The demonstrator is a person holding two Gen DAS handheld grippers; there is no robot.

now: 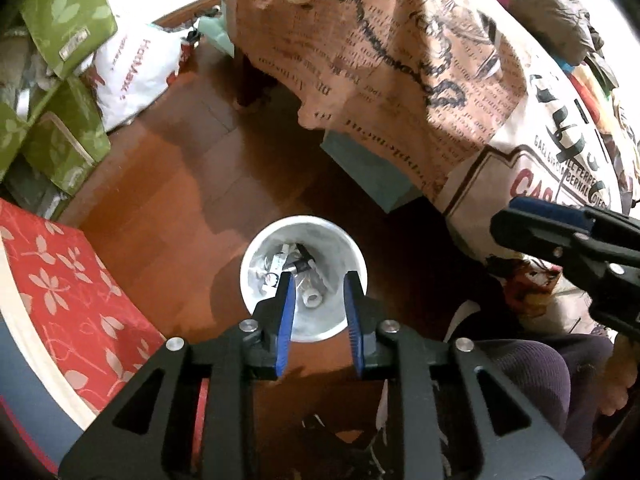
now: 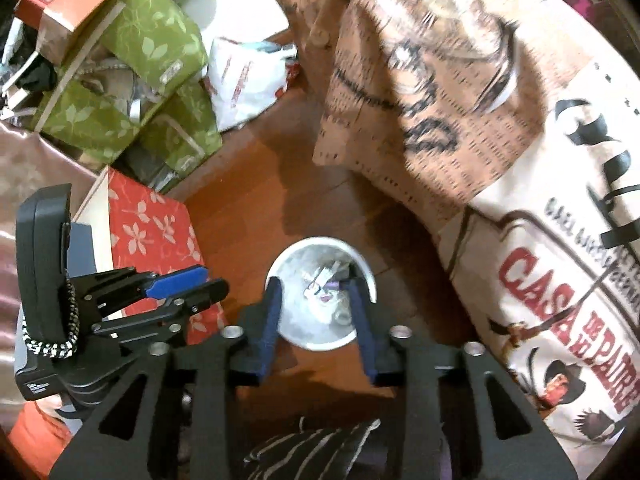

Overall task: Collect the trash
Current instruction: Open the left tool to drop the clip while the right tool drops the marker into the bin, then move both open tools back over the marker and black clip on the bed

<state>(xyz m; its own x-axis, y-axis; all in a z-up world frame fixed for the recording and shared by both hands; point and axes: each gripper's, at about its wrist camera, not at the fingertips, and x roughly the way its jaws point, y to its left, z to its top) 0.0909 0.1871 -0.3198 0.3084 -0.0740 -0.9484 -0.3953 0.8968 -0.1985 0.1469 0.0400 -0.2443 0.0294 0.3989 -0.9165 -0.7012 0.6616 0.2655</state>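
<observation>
A white round bin (image 1: 340, 248) stands on the wooden floor, seen from above in both views, with several crumpled pieces of trash (image 1: 292, 272) at its bottom. My left gripper (image 1: 318, 284) hangs open and empty over the bin's mouth. My right gripper (image 2: 314, 286) is also open and empty above the same bin (image 2: 362, 270). The trash in the bin (image 2: 324, 284) shows between its fingers. The left gripper also shows at the left of the right wrist view (image 2: 192, 284), and the right gripper at the right edge of the left wrist view (image 1: 560, 236).
A table draped in a printed beige cloth (image 1: 420, 60) overhangs the floor on the right. Green leaf-pattern boxes (image 1: 60, 16) and a white plastic bag (image 1: 132, 72) are piled at the far left. A red flowered box (image 1: 68, 280) sits left of the bin.
</observation>
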